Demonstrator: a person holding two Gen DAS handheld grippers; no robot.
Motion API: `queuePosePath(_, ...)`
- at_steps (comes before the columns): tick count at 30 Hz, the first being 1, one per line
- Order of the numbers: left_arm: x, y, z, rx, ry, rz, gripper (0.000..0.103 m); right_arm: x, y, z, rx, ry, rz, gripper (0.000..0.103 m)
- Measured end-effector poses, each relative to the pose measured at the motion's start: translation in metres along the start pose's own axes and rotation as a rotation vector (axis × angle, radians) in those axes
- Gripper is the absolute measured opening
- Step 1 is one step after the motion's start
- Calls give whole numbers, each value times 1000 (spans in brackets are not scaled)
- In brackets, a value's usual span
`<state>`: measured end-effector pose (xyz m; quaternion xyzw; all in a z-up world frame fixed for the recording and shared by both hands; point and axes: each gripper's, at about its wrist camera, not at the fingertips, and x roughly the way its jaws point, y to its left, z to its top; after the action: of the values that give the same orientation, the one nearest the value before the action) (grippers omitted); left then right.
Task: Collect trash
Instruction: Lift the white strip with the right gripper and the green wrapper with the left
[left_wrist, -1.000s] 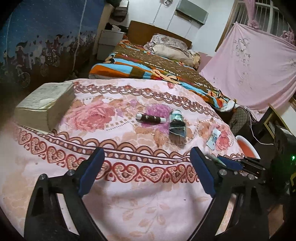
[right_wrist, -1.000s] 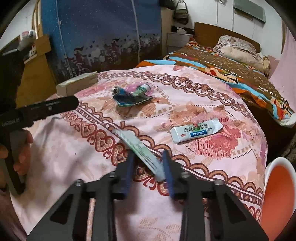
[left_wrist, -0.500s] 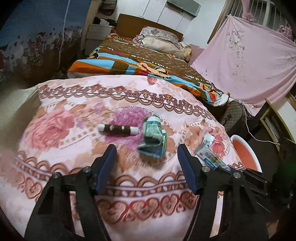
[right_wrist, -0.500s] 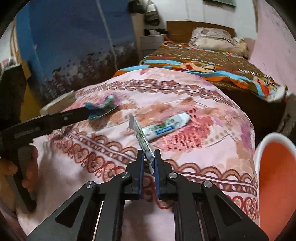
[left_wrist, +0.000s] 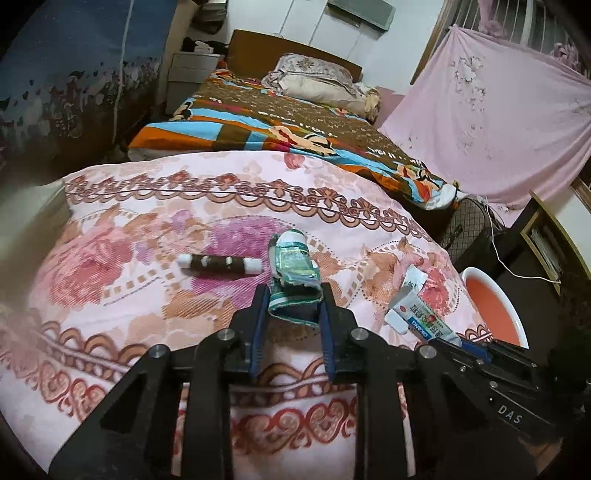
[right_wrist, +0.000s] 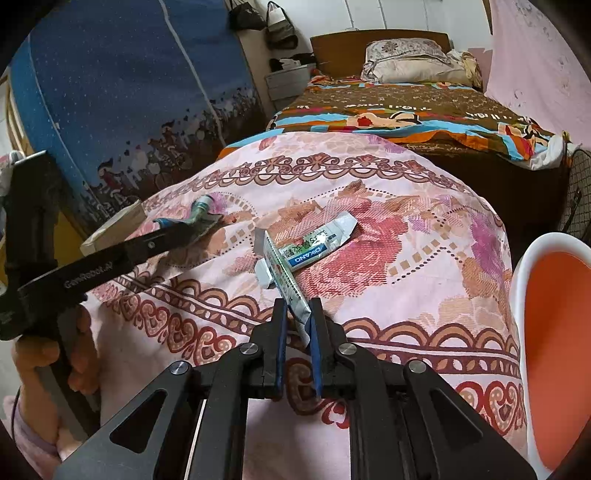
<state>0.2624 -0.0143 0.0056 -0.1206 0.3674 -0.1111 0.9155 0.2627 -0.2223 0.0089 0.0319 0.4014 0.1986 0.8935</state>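
Item: crumpled green tube (left_wrist: 293, 275), soft, light; near end between left claw (left_wrist: 291, 295) jaws, which are closing on it. Take by flattened tail. Right claw (right_wrist: 297, 314) clamps thin green sachet (right_wrist: 286, 277), limp, slippery, projecting ahead.

Dim, even indoor light; fisheye warping, dark blurred corners.

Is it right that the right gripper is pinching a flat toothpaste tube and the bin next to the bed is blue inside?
Not quite. The right gripper does pinch a flat toothpaste tube, but the bin beside the bed is orange inside with a white rim, as the right wrist view shows.
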Motion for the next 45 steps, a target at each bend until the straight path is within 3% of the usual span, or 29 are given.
queuePosePath(5, -20, 2, -17, 7, 25, -10, 10, 0, 14, -2, -65, -1, -27, 36)
queuePosePath(7, -28, 3, -24, 16, 36, -16, 10, -1, 19, -3, -93, -2, -40, 40)
queuePosePath(12, -38, 8, -30, 40, 41, -4, 10, -11, 21, -5, -89, -32, 1, 41)
queuePosePath(16, -39, 11, -36, 53, 59, -12, 10, -16, 22, -4, -116, -67, -147, 44)
queuePosePath(17, -38, 12, -37, 51, 66, -18, 10, -15, 23, -4, -123, -67, -160, 44)
queuePosePath(21, -37, 14, -38, 41, 78, -26, 8, -11, 20, -1, -77, -51, -39, 44)
queuePosePath(27, -35, 11, -40, 51, 84, -15, 6, 11, 29, -2, -117, 34, -46, 44)
queuePosePath(30, -33, 10, -40, 57, 86, -7, 1, 11, 25, -2, -102, 35, -26, 31)
queuePosePath(34, -32, 6, -40, 76, 82, -1, 0, 7, 21, -3, -78, 25, 0, 23)
queuePosePath(40, -36, 3, -40, 86, 55, -8, 0, 0, 27, -5, -101, -12, -17, 22)
queuePosePath(45, -44, -4, -39, 97, 1, -26, 0, -16, 29, -8, -116, -103, -34, 22)
